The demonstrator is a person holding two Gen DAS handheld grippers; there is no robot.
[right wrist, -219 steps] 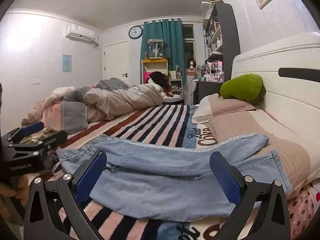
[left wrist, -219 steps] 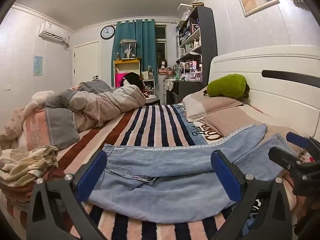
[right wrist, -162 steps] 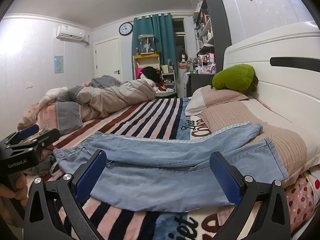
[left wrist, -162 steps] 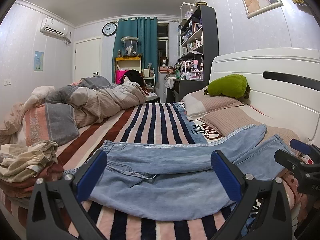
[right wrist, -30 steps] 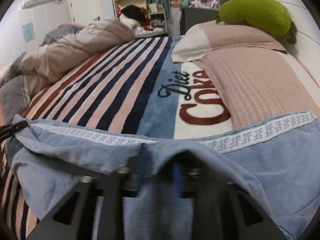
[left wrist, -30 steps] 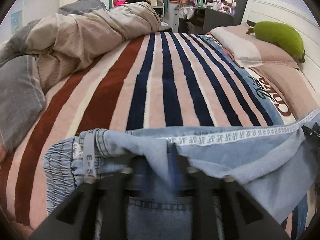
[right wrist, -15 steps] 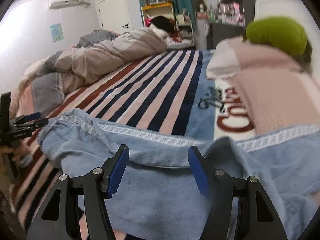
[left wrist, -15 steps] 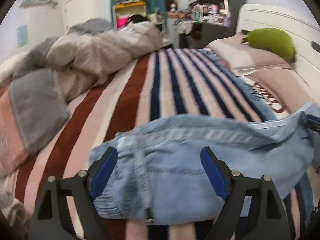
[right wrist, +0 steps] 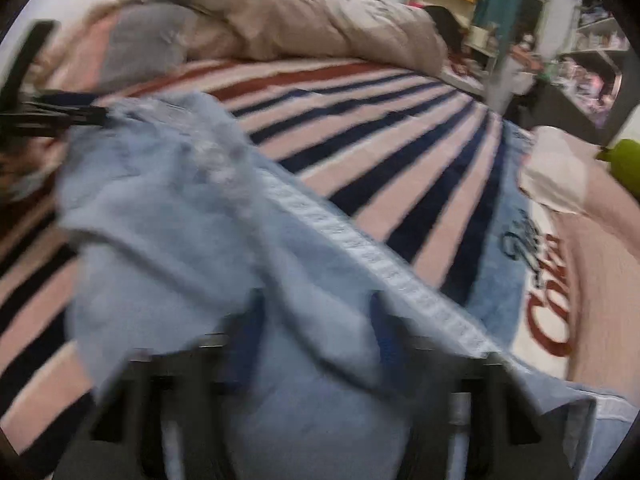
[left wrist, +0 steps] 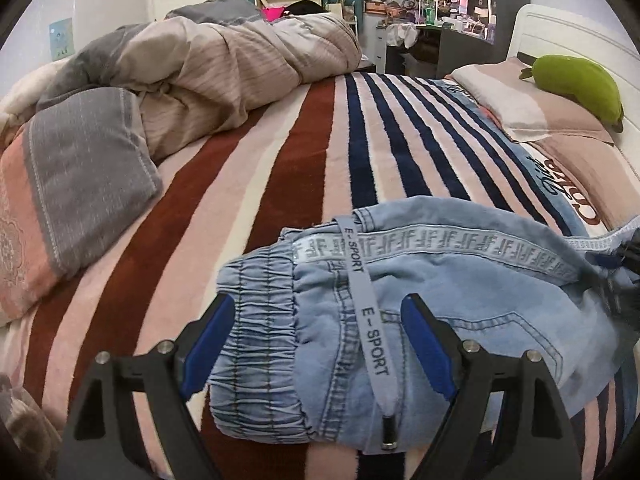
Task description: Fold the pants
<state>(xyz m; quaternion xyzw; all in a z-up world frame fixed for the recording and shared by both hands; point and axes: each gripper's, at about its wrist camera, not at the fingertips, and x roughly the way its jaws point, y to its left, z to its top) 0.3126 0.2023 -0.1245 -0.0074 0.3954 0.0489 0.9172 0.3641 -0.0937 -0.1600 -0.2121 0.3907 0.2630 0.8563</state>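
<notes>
Light blue denim pants (left wrist: 440,292) with an elastic waistband and a grey "E-SPORT" drawstring lie on the striped blanket (left wrist: 280,168). My left gripper (left wrist: 316,344) is open, its blue pads on either side of the waistband, holding nothing. In the blurred right wrist view the pants (right wrist: 192,240) are bunched, with the white side tape running diagonally. My right gripper (right wrist: 316,336) has its jaws part open with a fold of denim draped between and over the pads; whether it grips the cloth is unclear. The right gripper also shows at the right edge of the left wrist view (left wrist: 624,276).
A rumpled beige and grey duvet (left wrist: 224,64) fills the far left of the bed. Pillows (left wrist: 516,108) and a green plush toy (left wrist: 576,88) lie by the white headboard at the right. Shelves and a desk stand beyond the bed.
My left gripper has come closer over the waistband, still open. My right gripper has swung left and down over the pants; the cloth is now heaped over its pads.
</notes>
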